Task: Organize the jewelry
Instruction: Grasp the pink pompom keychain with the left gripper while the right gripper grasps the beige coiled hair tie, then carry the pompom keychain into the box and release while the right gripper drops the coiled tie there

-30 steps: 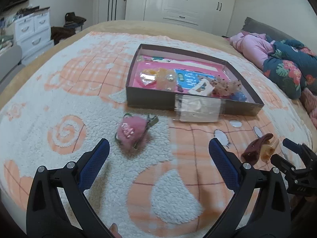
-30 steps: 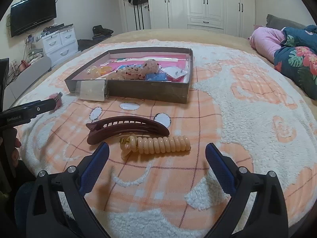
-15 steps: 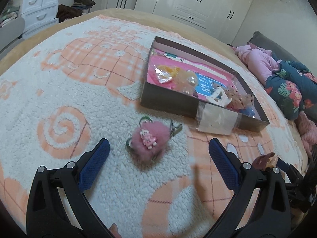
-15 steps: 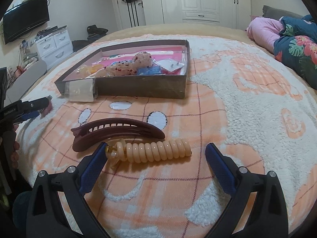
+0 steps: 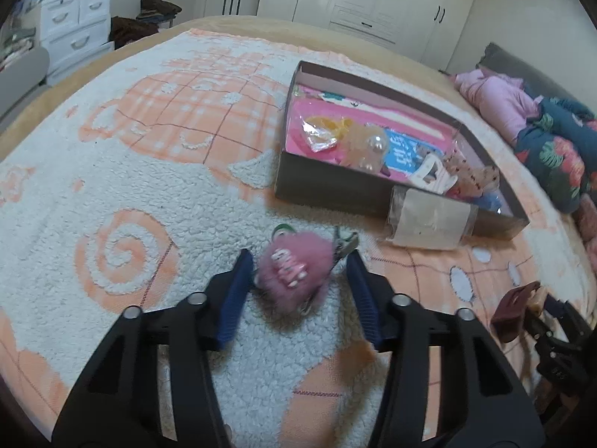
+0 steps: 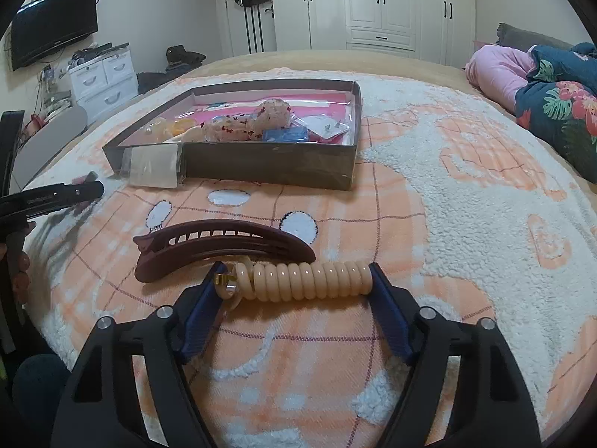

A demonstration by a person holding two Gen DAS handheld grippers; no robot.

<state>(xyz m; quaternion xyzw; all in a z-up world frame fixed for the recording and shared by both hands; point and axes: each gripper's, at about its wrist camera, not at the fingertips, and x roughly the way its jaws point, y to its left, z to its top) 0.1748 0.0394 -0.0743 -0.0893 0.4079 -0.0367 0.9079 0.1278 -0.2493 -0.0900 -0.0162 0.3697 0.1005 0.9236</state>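
From where I stand, the far end of the maroon banana clip [image 5: 514, 313] is cut off in the left wrist view by the right gripper [image 6: 296, 282]; in the right wrist view the whole clip [image 6: 220, 244] shows, lying on the fleece blanket [image 6: 466, 224]. Inside the shallow brown box [image 5: 335, 190] the jumble is hard to sort: bagged trinkets and cards overlap, so I cannot count them. A taped plastic packet [image 5: 433, 218] hangs over its near wall.

Outside the box I count three pieces: one pink pompom hair clip [image 5: 294, 272], one banana clip, one beige spiral hair tie [image 6: 306, 278].

The left gripper [image 5: 298, 267] has its blue pads either side of the pompom, narrowed around it, the left one touching the fluff. The right gripper's pads press both ends of the spiral tie, clamped on it, just beside the banana clip.
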